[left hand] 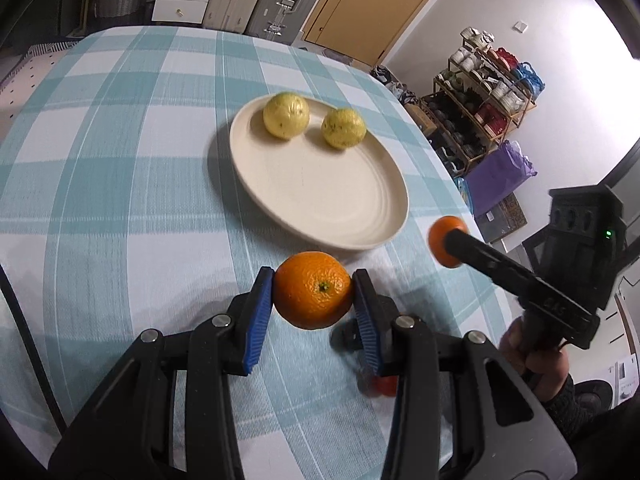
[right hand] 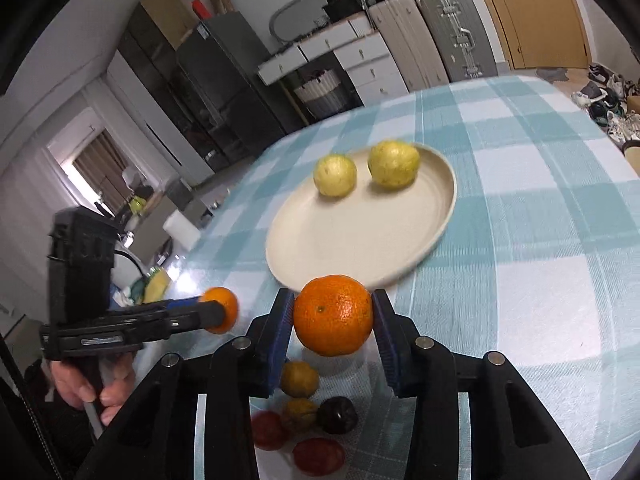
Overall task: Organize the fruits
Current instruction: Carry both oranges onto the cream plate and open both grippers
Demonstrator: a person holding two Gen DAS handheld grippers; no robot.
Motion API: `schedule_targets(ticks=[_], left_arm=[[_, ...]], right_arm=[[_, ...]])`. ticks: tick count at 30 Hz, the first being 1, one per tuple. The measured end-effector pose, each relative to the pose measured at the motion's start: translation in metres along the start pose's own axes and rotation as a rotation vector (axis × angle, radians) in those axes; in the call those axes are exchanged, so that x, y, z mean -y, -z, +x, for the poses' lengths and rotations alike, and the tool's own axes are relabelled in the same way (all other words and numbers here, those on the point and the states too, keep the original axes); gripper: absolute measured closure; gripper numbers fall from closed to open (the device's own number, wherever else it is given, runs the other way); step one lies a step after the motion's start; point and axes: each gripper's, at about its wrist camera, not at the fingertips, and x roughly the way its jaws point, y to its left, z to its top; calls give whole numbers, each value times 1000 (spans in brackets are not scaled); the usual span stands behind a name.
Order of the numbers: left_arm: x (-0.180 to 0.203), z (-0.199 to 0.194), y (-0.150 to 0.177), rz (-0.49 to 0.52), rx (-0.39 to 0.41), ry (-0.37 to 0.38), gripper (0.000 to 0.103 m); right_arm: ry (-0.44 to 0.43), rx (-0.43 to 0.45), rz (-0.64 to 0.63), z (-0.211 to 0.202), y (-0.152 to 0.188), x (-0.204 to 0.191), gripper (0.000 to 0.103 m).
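Evidently each gripper, left gripper and right gripper, is clamped across a round orange (firm, lightish, waxy-slick) just short of the cream ceramic plate; mid-width holds suit.

Surface is covered in woven teal-and-white checked cloth, matt, visible weave texture. Plate looks like cream ceramic with a smooth satin glaze; the two yellow fruits on it have dull, speckled skin, while the oranges have pitted, slightly glossy peel. Left claw and right claw: matt black plastic arms, ribbed blue rubbery pads, bright metal pivot pins.
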Motion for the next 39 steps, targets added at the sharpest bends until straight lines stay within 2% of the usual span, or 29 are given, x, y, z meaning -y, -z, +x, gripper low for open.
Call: schedule_targets(ticks=[8, 16, 21, 28, 39], left_arm=[[-1, 1, -33, -8, 33, -13, 67], [-7, 17, -70, -12, 51, -49, 67], [-16, 34, -85, -31, 44, -56, 66], [-28, 56, -100, -48, 33, -62, 66], [-38, 85, -117, -56, 12, -56, 66]], right_arm=[[-22, 55, -52, -11, -29, -13, 63], [-22, 50, -72, 10, -55, -14, 63], [7, 44, -82, 28, -76, -11, 63], [35, 8, -97, 61, -96, -6, 63], [43, -72, -42, 105, -101, 9, 62]])
